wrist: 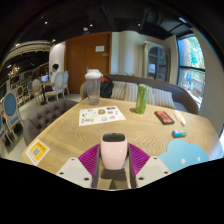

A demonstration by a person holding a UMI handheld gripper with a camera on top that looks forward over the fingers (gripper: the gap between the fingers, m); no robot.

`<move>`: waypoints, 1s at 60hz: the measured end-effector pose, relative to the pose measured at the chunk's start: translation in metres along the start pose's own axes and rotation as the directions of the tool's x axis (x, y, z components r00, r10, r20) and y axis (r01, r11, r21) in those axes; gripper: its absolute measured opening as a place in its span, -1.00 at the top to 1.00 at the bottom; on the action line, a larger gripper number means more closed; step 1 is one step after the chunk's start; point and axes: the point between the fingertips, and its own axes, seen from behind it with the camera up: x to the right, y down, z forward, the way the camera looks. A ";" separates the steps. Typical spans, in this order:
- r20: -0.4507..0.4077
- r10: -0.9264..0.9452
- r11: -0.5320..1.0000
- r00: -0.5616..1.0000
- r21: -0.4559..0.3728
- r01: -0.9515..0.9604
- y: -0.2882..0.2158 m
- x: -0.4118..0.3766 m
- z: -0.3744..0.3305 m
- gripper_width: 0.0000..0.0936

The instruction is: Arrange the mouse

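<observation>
The tongs (113, 166) are pinching a white mouse (113, 152). A green bottle (141, 98) and a clear jar (93, 88) are standing on the wooden tabletop (75, 135).

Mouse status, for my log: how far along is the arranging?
Done: the mouse is picked up, clamped between the tool fingers. In hand: it is carried above the wooden table. Left: setting it down; no target spot is evident.

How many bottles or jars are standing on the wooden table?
2. A clear plastic jar with a white lid stands at the far edge, left of centre. A slim green bottle stands to its right. More may be hidden behind the hand-held gripper.
</observation>
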 end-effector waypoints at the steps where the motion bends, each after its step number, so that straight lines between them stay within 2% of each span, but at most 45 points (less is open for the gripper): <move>1: -0.011 -0.004 0.999 1.000 0.037 0.004 -0.016 0.008 -0.008 0.07; 6: -0.097 0.051 0.981 0.994 0.191 -0.031 -0.085 0.066 -0.050 0.08; 12: -0.213 0.091 0.970 0.973 0.239 -0.038 -0.102 0.143 -0.086 0.10; 16: -0.296 0.104 0.978 0.950 0.202 -0.044 -0.086 0.191 -0.089 0.10; 18: -0.326 0.112 0.982 0.939 0.181 -0.054 -0.061 0.213 -0.092 0.10; 26: -0.369 0.112 0.993 0.923 0.011 -0.116 0.021 0.264 -0.067 0.10; 32: -0.362 0.099 0.988 0.927 -0.073 -0.134 0.060 0.278 -0.056 0.10; 36: -0.339 0.121 0.981 0.933 -0.100 -0.164 0.077 0.281 -0.052 0.09; 40: -0.289 0.151 0.972 0.945 -0.130 -0.196 0.087 0.272 -0.045 -0.05; 45: -0.244 0.175 0.971 0.954 -0.120 -0.208 0.086 0.266 -0.045 -0.21; 48: -0.217 0.197 0.970 0.956 -0.096 -0.221 0.081 0.262 -0.049 -0.61; 49: -0.209 0.202 0.972 0.957 -0.077 -0.222 0.076 0.260 -0.050 -0.86; 53: -0.191 0.195 0.979 0.962 -0.013 -0.201 0.064 0.255 -0.064 -0.79; 57: -0.198 0.198 0.980 0.960 0.016 -0.199 0.063 0.247 -0.082 -0.79; 60: -0.171 0.188 0.982 0.967 0.038 -0.185 0.062 0.235 -0.095 -0.79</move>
